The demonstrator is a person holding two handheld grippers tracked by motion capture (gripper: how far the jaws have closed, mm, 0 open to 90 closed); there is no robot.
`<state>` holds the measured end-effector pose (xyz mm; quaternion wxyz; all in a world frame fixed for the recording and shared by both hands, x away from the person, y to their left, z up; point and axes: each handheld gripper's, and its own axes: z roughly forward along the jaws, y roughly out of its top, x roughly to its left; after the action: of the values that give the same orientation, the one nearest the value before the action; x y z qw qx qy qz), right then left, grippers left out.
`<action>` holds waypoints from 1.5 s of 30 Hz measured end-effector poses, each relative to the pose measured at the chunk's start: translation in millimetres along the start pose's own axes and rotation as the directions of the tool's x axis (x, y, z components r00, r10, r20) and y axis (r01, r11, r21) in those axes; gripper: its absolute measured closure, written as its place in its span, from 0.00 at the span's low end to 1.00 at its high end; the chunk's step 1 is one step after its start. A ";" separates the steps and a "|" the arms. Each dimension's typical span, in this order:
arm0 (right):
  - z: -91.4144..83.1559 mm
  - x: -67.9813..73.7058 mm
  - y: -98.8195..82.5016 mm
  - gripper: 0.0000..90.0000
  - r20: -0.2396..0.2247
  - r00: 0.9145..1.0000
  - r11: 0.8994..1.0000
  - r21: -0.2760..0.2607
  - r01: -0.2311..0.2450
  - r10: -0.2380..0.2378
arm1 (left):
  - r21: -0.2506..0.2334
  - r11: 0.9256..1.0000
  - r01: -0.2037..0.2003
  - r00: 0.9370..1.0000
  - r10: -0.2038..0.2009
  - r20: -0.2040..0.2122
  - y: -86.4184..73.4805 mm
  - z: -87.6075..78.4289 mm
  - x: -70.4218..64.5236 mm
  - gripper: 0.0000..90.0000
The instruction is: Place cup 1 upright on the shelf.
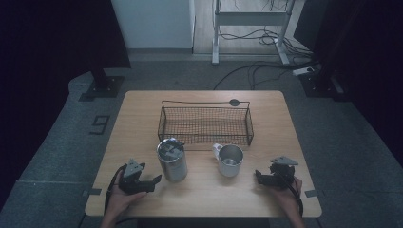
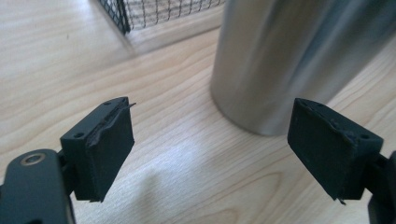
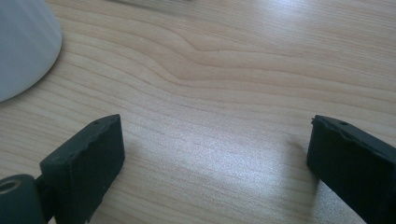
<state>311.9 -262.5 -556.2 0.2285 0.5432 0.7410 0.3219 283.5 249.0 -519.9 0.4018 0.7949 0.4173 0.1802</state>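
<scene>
My left gripper (image 1: 153, 180) stands spread and empty at lower left; the upright steel tumbler (image 1: 171, 160) rises just right of it. My right gripper (image 1: 259, 175), also spread, sits right of the mug (image 1: 230, 160).

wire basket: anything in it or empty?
Empty. In the high view only bare mesh shows inside the wire basket; tumbler and mug stand outside it.

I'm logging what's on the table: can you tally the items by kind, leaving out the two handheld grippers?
Steel tumbler: 1
Metal mug: 1
Wire mesh basket: 1
Total: 3
</scene>
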 end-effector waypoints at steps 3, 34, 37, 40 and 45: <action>0.0 0.0 0.0 0.04 0.000 1.000 1.000 0.000 0.000 0.000 | -0.016 1.000 0.005 1.000 -0.005 0.005 2.4 -3.1 -1.7 0.16; 0.0 -0.1 0.0 0.05 0.000 1.000 1.000 0.000 -0.001 0.001 | -0.112 0.994 -0.008 0.999 0.013 0.040 25.7 -19.9 -27.2 0.14; -0.1 -0.2 0.0 0.05 0.001 1.000 1.000 -0.001 -0.002 0.002 | -0.117 0.993 -0.005 0.999 0.011 0.046 28.7 -18.7 -28.5 0.13; -0.1 -0.2 0.0 0.05 0.001 1.000 1.000 -0.001 -0.002 0.002 | -0.118 0.993 -0.008 0.999 0.014 0.051 30.3 -18.2 -29.4 0.12; -0.2 -0.2 -0.1 0.05 0.002 1.000 1.000 -0.002 -0.003 0.003 | -0.131 0.991 -0.009 0.999 0.015 0.044 34.9 -18.4 -31.0 0.09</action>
<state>311.8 -262.8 -556.2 0.2290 0.5446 0.7396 0.3224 272.0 221.5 -479.6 0.4611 0.7734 0.3907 0.1915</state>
